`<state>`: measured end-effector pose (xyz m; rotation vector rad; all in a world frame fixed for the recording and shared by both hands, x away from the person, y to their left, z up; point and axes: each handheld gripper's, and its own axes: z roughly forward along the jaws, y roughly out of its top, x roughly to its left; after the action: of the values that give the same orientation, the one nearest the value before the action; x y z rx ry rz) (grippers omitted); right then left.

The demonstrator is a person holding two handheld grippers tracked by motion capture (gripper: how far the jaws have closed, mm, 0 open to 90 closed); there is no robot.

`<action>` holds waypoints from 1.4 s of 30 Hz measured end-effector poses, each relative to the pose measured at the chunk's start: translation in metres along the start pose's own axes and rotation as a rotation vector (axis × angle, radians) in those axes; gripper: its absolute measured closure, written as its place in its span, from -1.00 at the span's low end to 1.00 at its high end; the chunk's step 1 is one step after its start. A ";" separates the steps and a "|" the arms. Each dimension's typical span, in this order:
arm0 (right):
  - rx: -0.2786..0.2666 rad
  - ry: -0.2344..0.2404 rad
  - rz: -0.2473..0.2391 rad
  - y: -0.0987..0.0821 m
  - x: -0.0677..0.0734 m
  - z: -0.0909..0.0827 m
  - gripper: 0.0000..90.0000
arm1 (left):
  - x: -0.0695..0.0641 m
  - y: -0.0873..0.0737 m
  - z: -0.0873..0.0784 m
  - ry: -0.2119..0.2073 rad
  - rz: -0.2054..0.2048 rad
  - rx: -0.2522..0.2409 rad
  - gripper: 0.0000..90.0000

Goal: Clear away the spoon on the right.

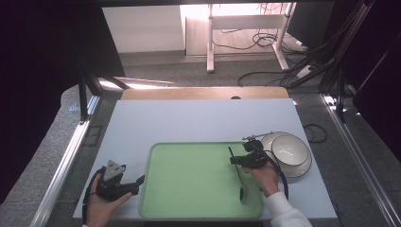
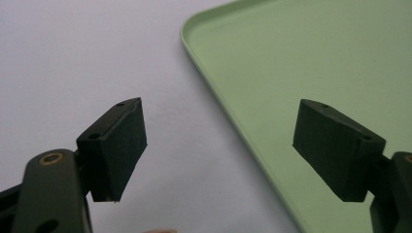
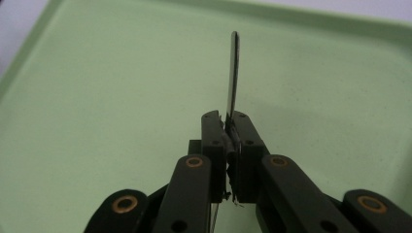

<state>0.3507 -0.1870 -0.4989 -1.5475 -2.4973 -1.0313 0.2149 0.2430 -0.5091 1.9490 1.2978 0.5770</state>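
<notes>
While my right gripper [image 1: 239,160] is pinching a thin dark utensil handle [image 3: 234,73] between jaws pressed tight together, I am holding it over the right part of the green tray [image 1: 189,208]. In the right gripper view that handle is standing edge-on, rising straight out of the closed jaws above the tray floor. From the high view the same utensil [image 1: 240,179] is running from the gripper back toward my side of the tray, its wider end lying close to the tray's near right corner; I cannot tell whether it is a spoon or something else. My right hand [image 1: 263,178] is resting just beside a white bowl [image 1: 288,150], which is sitting on the white table [image 1: 198,118] just off the tray's right edge. My left gripper [image 1: 137,182] is waiting beside the tray's left rim, jaws spread wide and gripping nothing; in the left gripper view one pad [image 2: 119,145] is hanging over the table, the other over the tray.
</notes>
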 end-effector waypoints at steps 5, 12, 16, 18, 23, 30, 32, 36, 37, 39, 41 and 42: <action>0.015 -0.028 0.010 -0.001 -0.001 0.004 0.93 | 0.000 0.000 0.000 0.003 0.008 0.005 -0.57; 0.016 -0.051 0.010 -0.001 0.000 0.005 0.87 | -0.001 -0.001 0.002 0.003 0.013 0.011 -0.57; 0.015 -0.070 -0.009 -0.001 0.001 0.005 0.77 | 0.000 -0.001 0.002 0.003 0.017 0.015 -0.57; 0.017 -0.093 -0.021 -0.001 0.002 0.006 0.65 | 0.000 -0.001 0.003 0.003 0.018 0.018 -0.57; -0.048 -0.119 -0.053 0.002 0.007 0.001 0.24 | 0.000 -0.001 0.003 0.004 0.020 0.020 -0.57; -0.185 -0.120 -0.103 0.006 0.011 -0.018 0.02 | -0.001 -0.001 0.003 0.002 0.023 0.017 -0.57; -0.212 -0.102 -0.100 0.006 0.010 -0.023 -0.05 | -0.001 -0.001 0.002 0.003 0.023 0.016 -0.57; -0.270 -0.074 -0.111 0.006 0.006 -0.033 -0.14 | -0.001 0.000 0.002 0.004 0.023 0.010 -0.57; -0.279 -0.071 -0.115 0.005 0.006 -0.034 -0.14 | -0.001 0.000 0.002 0.004 0.024 0.011 -0.57; -0.298 -0.071 -0.130 0.005 0.005 -0.037 -0.14 | -0.001 0.000 0.002 0.003 0.028 0.012 -0.57; -0.314 -0.067 -0.145 0.004 0.006 -0.039 -0.15 | 0.000 0.000 0.002 0.001 0.028 0.011 -0.57; -0.318 -0.061 -0.153 0.004 0.006 -0.040 -0.16 | 0.001 0.001 0.003 0.003 0.024 0.012 -0.57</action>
<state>0.3386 -0.2035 -0.4637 -1.4934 -2.6294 -1.4884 0.2174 0.2424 -0.5102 1.9766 1.2834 0.5857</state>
